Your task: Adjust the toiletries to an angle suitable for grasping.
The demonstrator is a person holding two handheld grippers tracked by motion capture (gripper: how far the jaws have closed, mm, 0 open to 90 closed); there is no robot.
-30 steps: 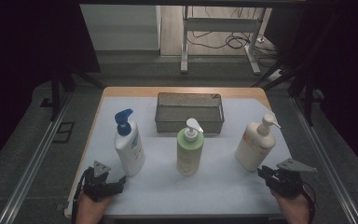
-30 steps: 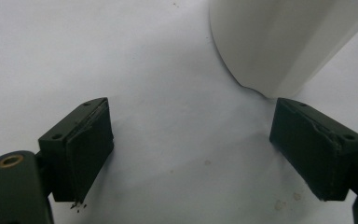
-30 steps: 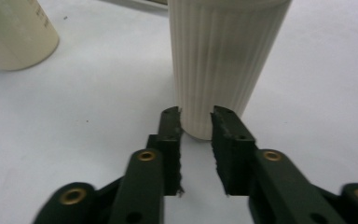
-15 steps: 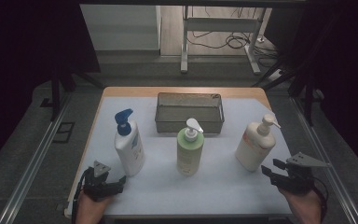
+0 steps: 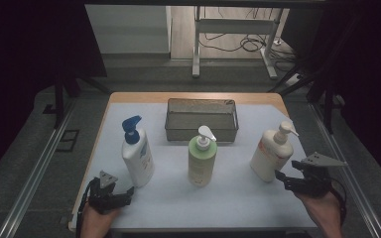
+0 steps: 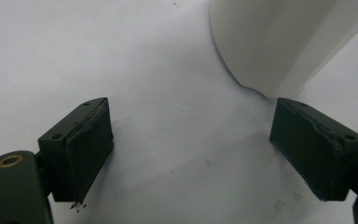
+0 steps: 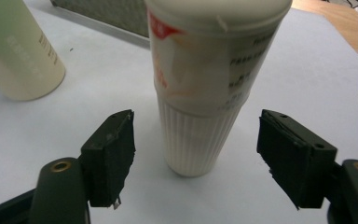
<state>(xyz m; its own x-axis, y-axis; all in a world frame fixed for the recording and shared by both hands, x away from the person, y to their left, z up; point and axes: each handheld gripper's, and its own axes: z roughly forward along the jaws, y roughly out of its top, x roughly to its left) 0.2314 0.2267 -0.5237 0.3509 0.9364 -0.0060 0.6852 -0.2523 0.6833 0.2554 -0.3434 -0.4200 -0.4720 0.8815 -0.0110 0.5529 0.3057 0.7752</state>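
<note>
Three pump bottles stand upright on the white-covered table (image 5: 238,203). At the left is a white bottle with a blue pump (image 5: 136,154), in the middle a green bottle (image 5: 202,159), at the right a cream bottle with an orange label (image 5: 269,152). My left gripper (image 5: 128,191) rests on the table just left of the white bottle's base (image 6: 279,42), open and empty (image 6: 193,154). My right gripper (image 5: 281,178) hovers beside the cream bottle (image 7: 205,93). Its jaws have just been opening (image 7: 196,158) and stand apart on either side of the bottle's ribbed foot without touching it.
A grey wire-mesh basket (image 5: 202,119) sits behind the green bottle (image 7: 18,56) at the table's far middle. The wooden table edge (image 5: 193,95) shows beyond it. Dark floor, rails and cables surround the table.
My right gripper has risen a little and drifted right, and its jaws have spread wide. The left gripper and all three bottles have stayed put.
</note>
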